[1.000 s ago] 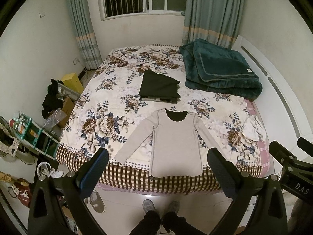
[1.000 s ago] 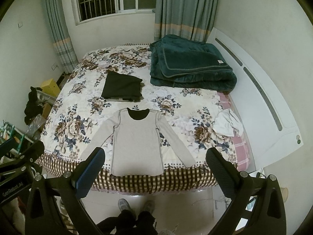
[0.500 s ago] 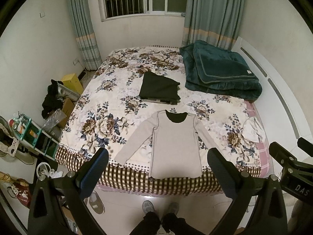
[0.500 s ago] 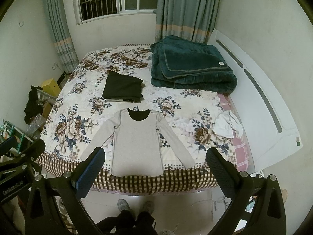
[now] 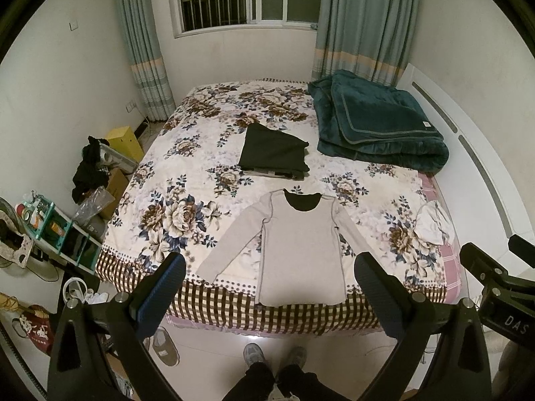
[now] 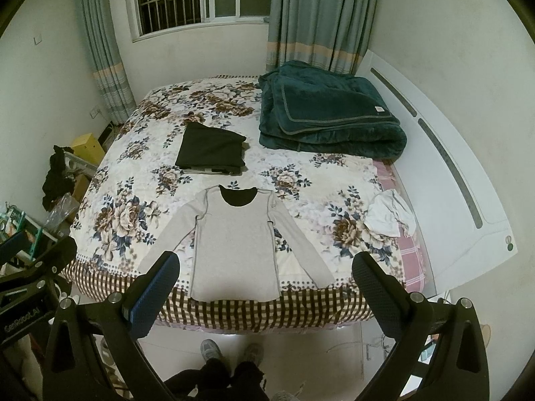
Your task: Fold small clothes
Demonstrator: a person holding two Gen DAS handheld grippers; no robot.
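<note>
A grey long-sleeved top (image 5: 301, 247) (image 6: 234, 244) lies spread flat, front up, at the near edge of the bed (image 5: 187, 180) (image 6: 133, 180), both sleeves angled out and its hem over the checked border. Its dark inner neck shows at the collar. Just beyond it sits a folded dark garment (image 5: 274, 152) (image 6: 210, 150); something pale under it is too hidden to name. Farther right is a folded green blanket (image 5: 378, 123) (image 6: 327, 113), and a crumpled white cloth (image 5: 433, 222) (image 6: 389, 214) lies near the right edge. The left gripper (image 5: 269, 280) and right gripper (image 6: 264, 277) both hang above the floor short of the bed, jaws wide apart and holding nothing. Their fingers partly cover the sleeve ends. The person's shoes (image 5: 274, 357) show below, legs cut off.
</note>
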